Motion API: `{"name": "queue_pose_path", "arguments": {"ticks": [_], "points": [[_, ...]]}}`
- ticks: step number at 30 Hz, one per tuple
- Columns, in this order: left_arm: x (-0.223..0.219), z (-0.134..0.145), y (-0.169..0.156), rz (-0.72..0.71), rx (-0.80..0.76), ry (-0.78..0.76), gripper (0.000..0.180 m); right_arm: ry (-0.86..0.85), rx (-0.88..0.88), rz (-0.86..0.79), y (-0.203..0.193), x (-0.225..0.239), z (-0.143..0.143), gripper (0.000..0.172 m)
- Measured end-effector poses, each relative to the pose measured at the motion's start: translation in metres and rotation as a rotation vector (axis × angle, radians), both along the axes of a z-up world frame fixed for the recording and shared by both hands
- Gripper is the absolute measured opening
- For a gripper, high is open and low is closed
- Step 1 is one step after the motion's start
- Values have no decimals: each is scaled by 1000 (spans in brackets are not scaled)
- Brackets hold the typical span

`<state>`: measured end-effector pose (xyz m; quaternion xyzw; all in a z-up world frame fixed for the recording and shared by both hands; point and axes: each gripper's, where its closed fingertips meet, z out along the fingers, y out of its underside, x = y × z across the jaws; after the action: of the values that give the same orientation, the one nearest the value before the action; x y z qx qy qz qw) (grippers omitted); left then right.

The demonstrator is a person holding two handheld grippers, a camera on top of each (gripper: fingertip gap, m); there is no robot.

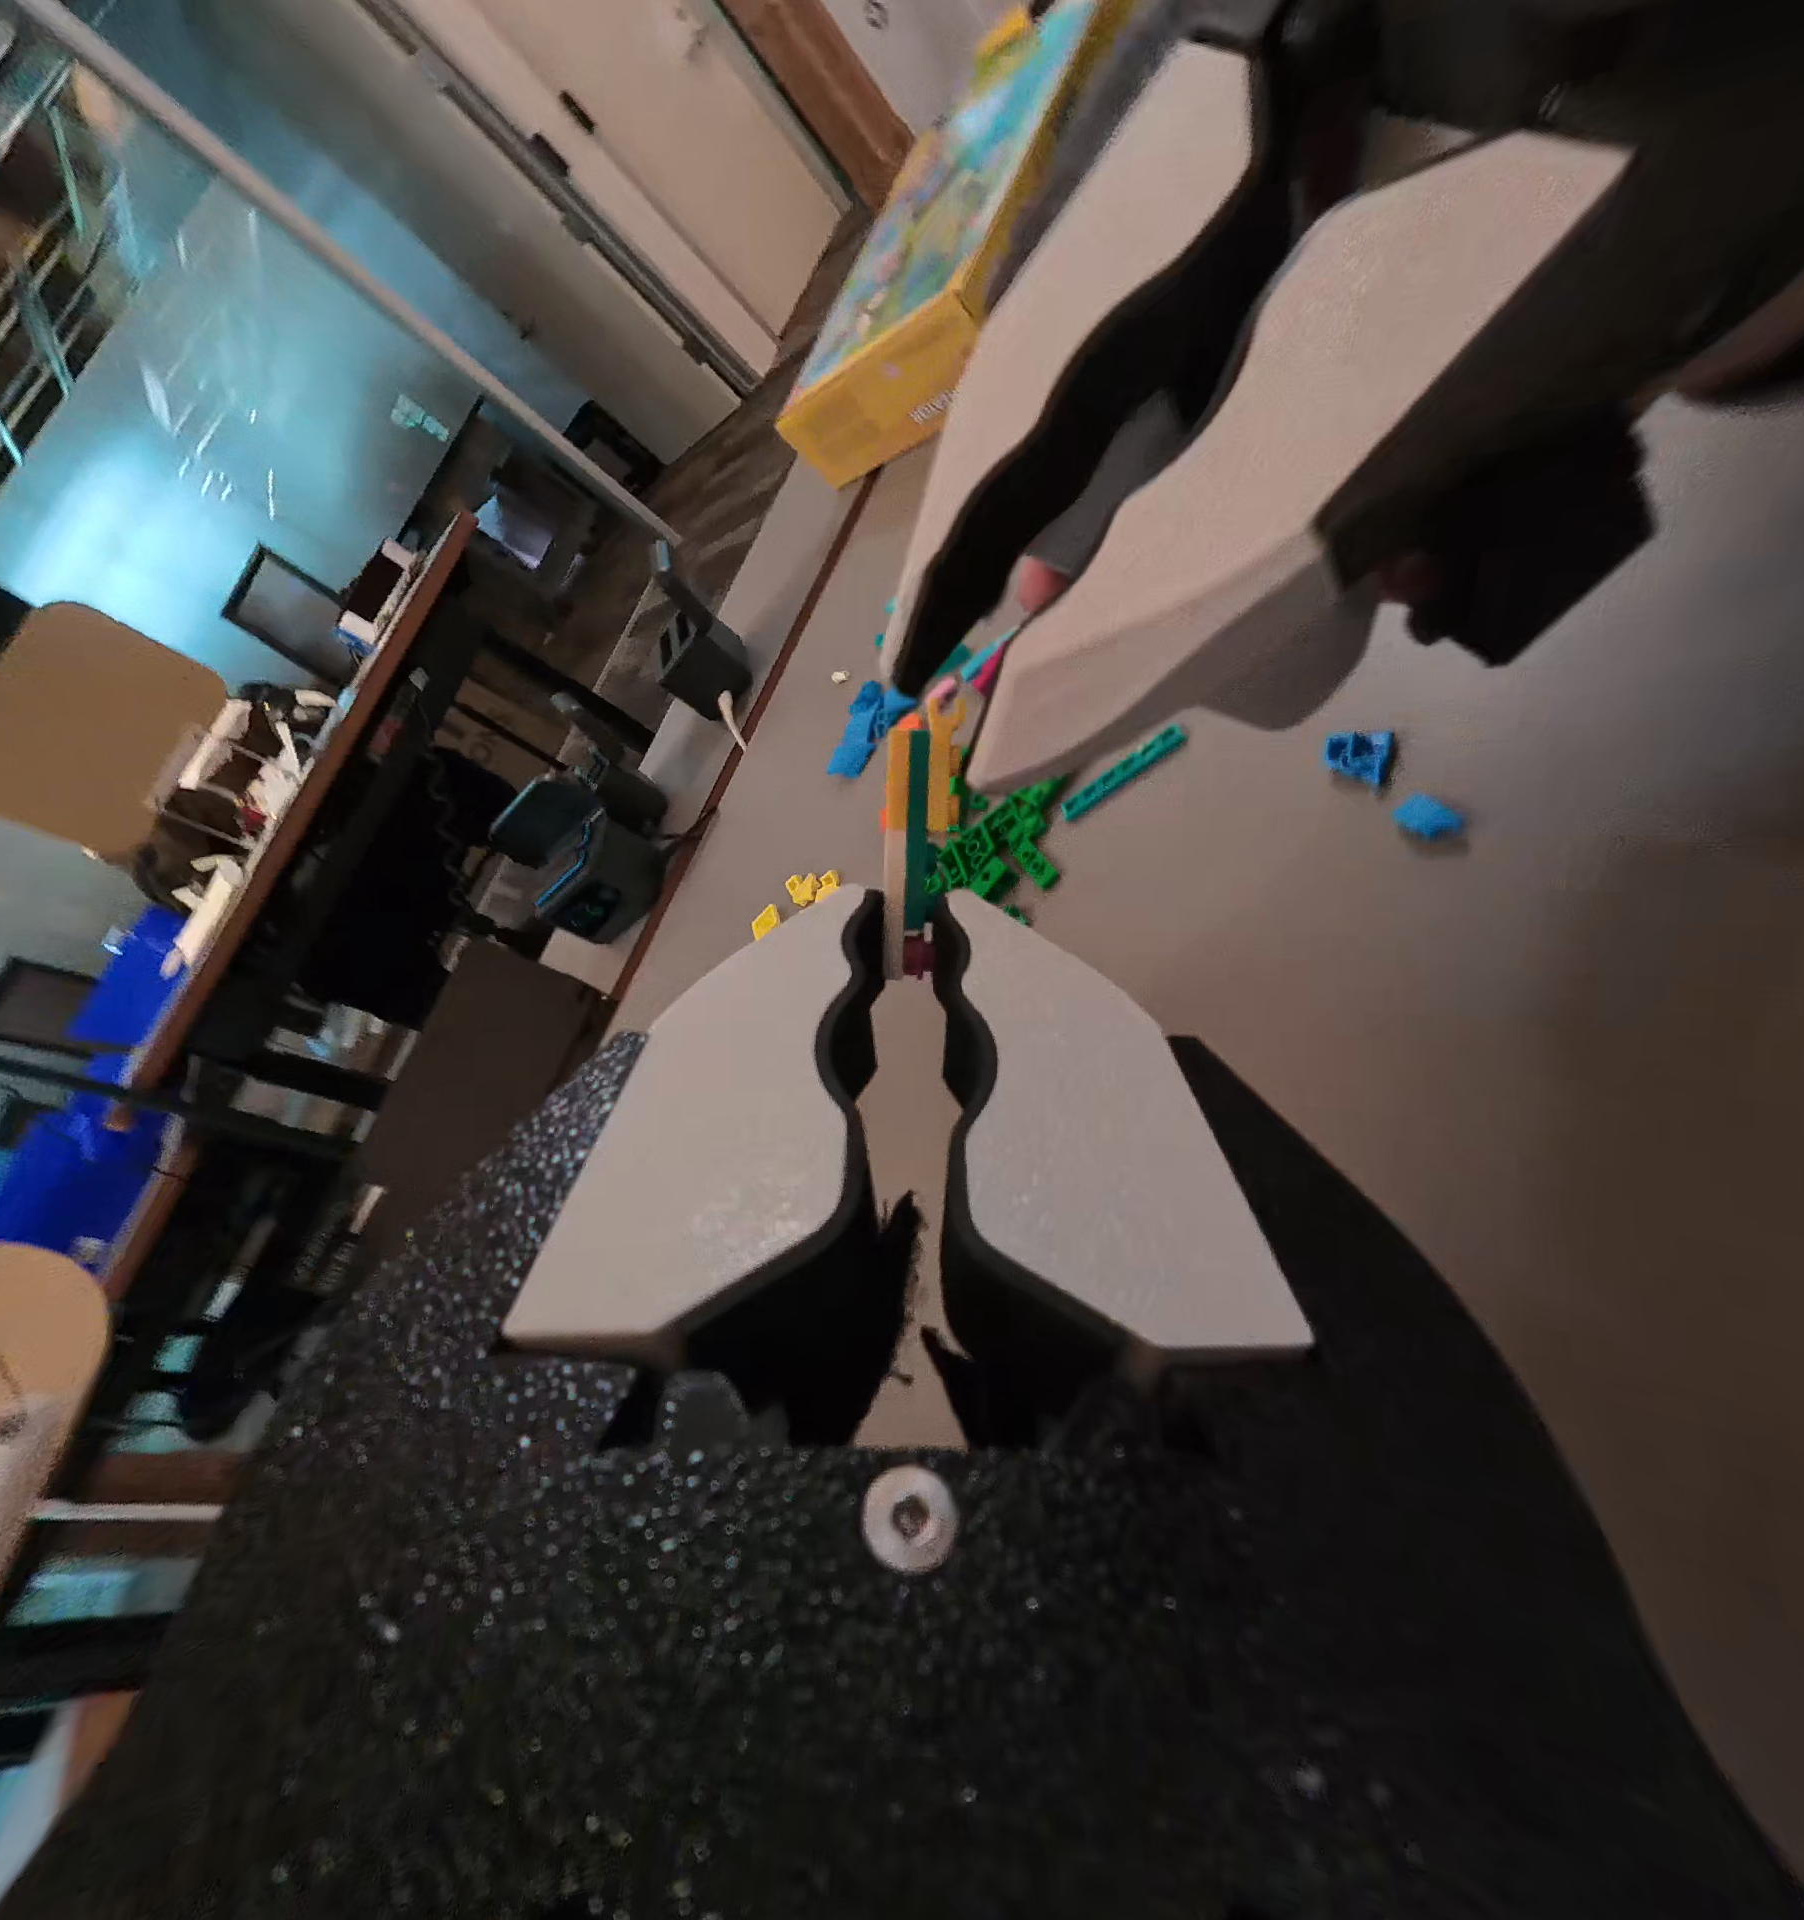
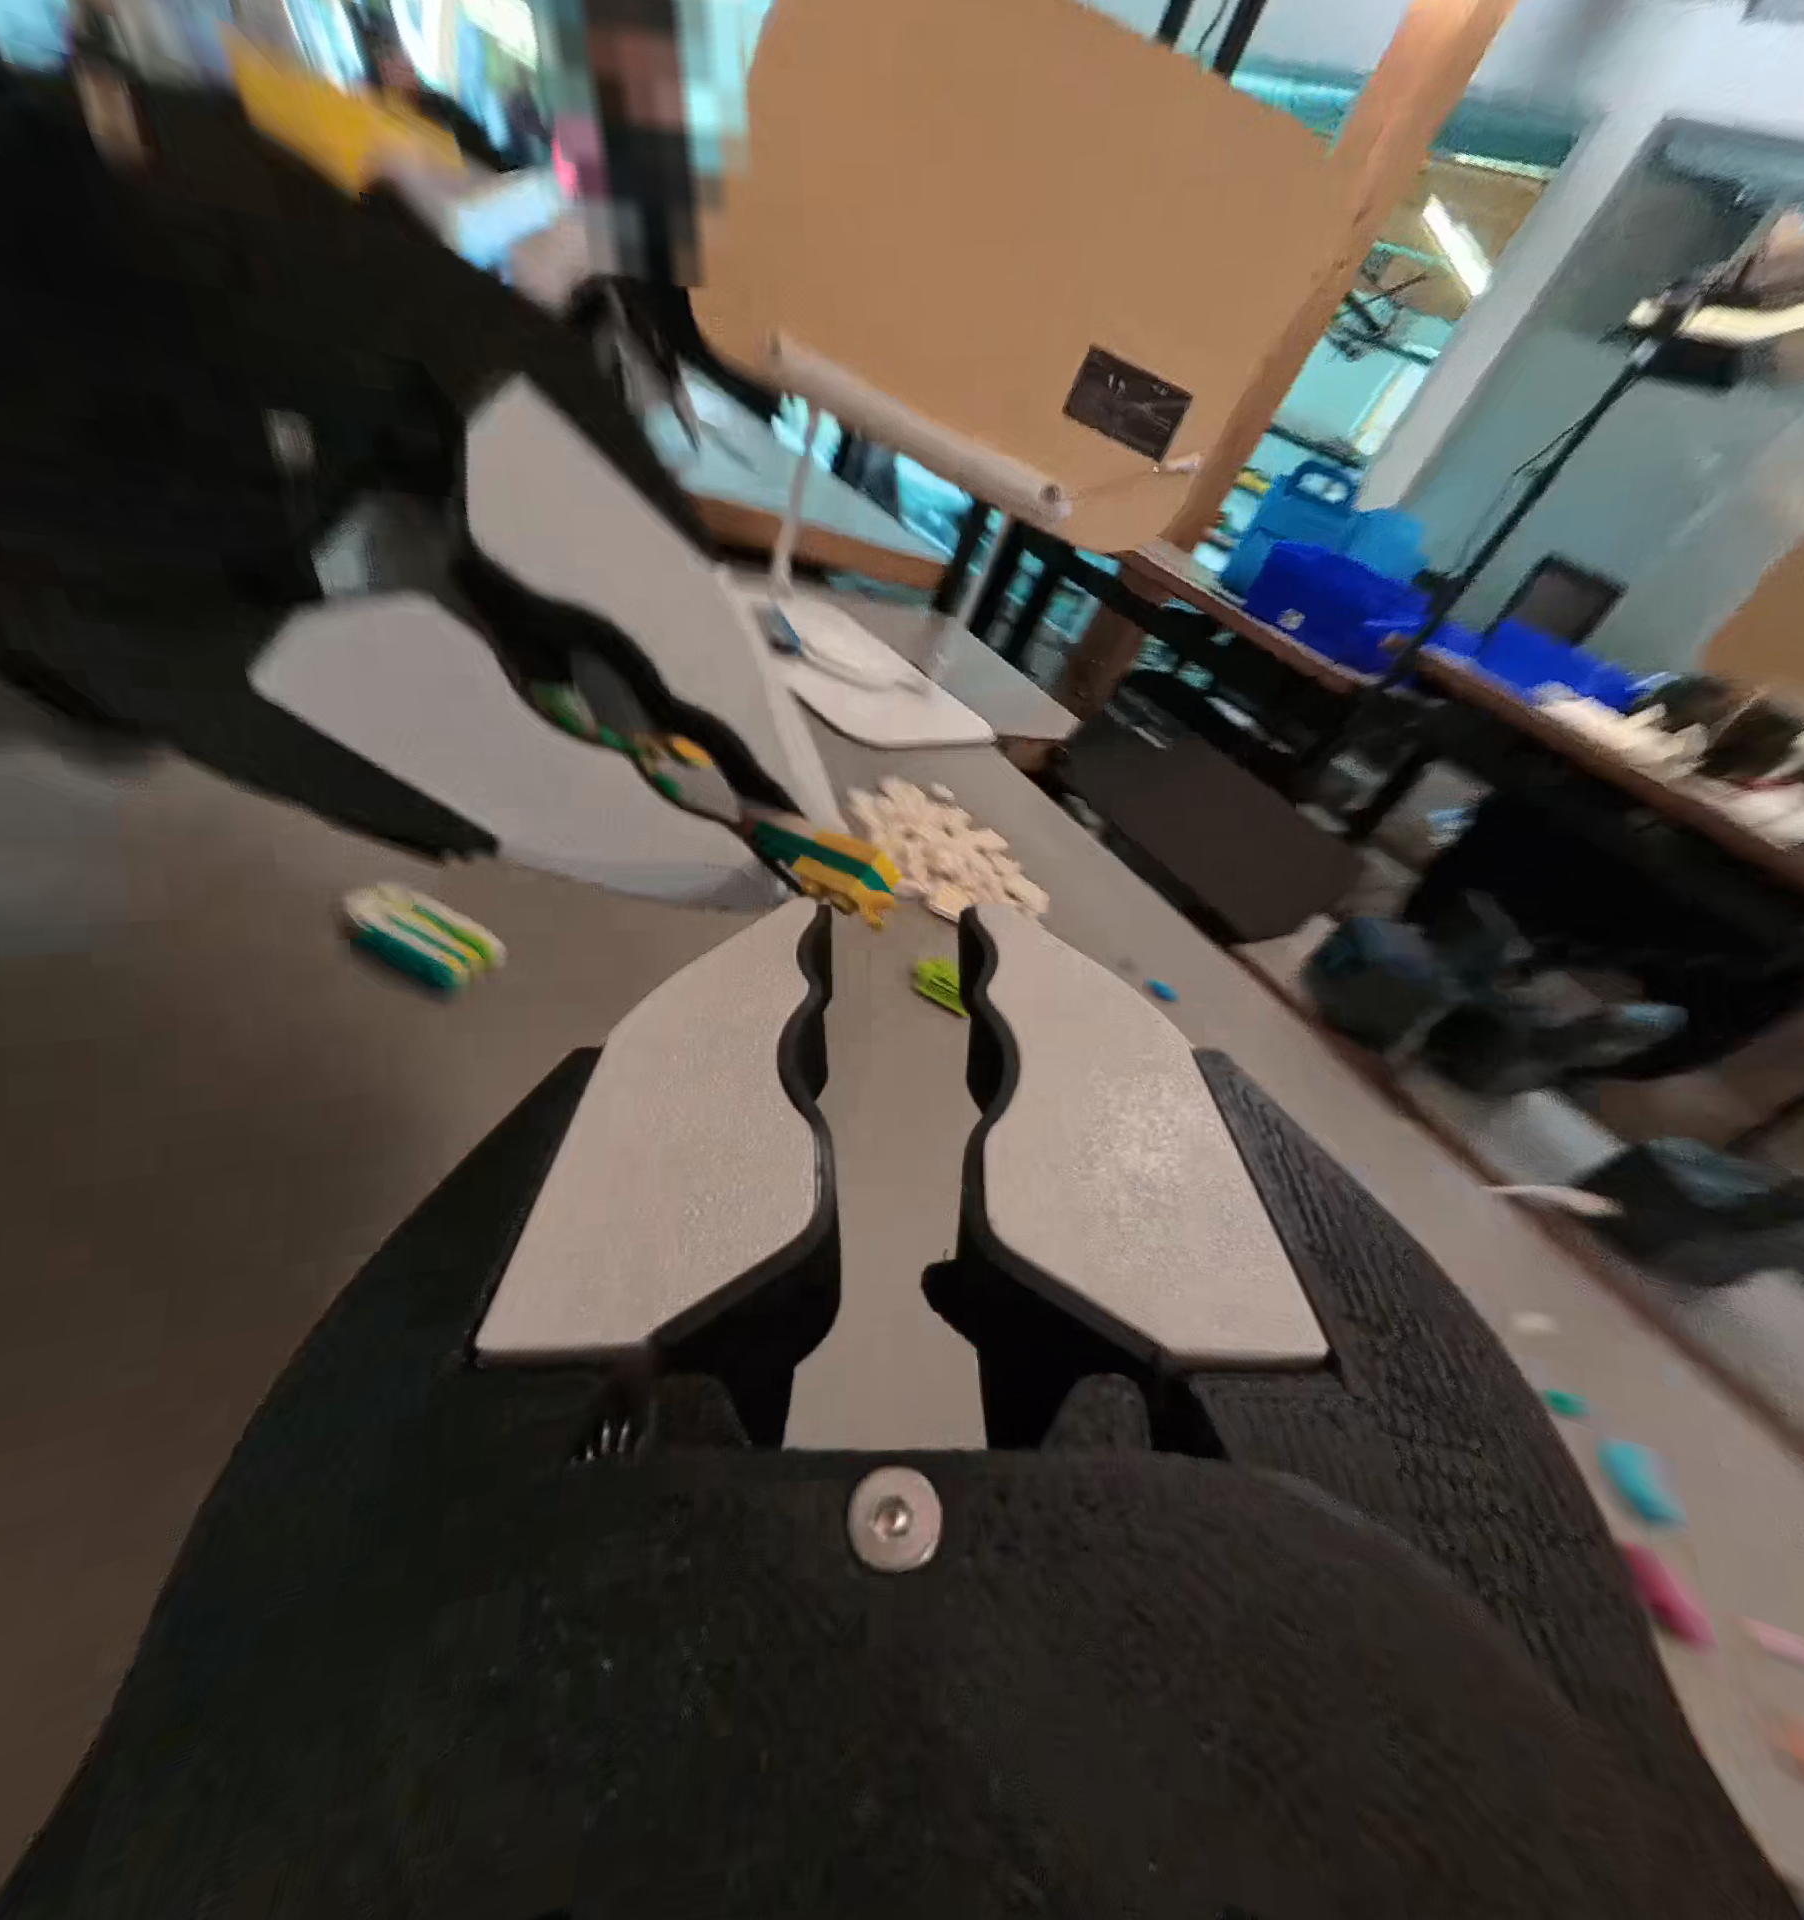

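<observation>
We see our left tongs (image 1: 906, 940) clamped on a flat stack of toy bricks (image 1: 913, 821); both black pads press on its near end, where a small dark pink piece sits; the stack is tan, dark green, orange and yellow, and it sticks out past the tips, up off the grey table (image 1: 1397, 1039); our right tongs (image 2: 893, 925) are a little apart with nothing in them, and we see bare table between the fingers; in the right view the yellow and green end of the stack hangs just past the tip of the left finger of these tongs, and we cannot tell if it touches; in the left view the right tongs come in from the top, with their tips near the far end of the stack; just beside the stack lies a heap of green bricks (image 1: 997, 842), and a long teal strip (image 1: 1126, 771) lies near it; blue bricks (image 1: 862, 727) sit on the far side, more blue ones (image 1: 1360, 756) lie well apart, and small yellow pieces (image 1: 810, 888) lie near the left finger; a pile of white bricks (image 2: 945, 847) lies past the right tongs; a lime green piece (image 2: 939, 982) lies by the right finger; a striped brick block (image 2: 425, 935) lies off to the side; a yellow box (image 1: 898, 353) stands at the far end of the table.
</observation>
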<state>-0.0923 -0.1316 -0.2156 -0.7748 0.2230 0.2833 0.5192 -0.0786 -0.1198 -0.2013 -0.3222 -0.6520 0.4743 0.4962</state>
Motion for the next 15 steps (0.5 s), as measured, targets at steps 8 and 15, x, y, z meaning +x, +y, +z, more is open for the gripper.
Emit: {"name": "queue_pose_path", "arguments": {"ticks": [8,15], "points": [[3,10,2,12,103,-59,8,-102,-516,202,-3,7,18,5],[6,12,1,-2,120,-70,8,-121,-614,256,-6,8,21,2]]}}
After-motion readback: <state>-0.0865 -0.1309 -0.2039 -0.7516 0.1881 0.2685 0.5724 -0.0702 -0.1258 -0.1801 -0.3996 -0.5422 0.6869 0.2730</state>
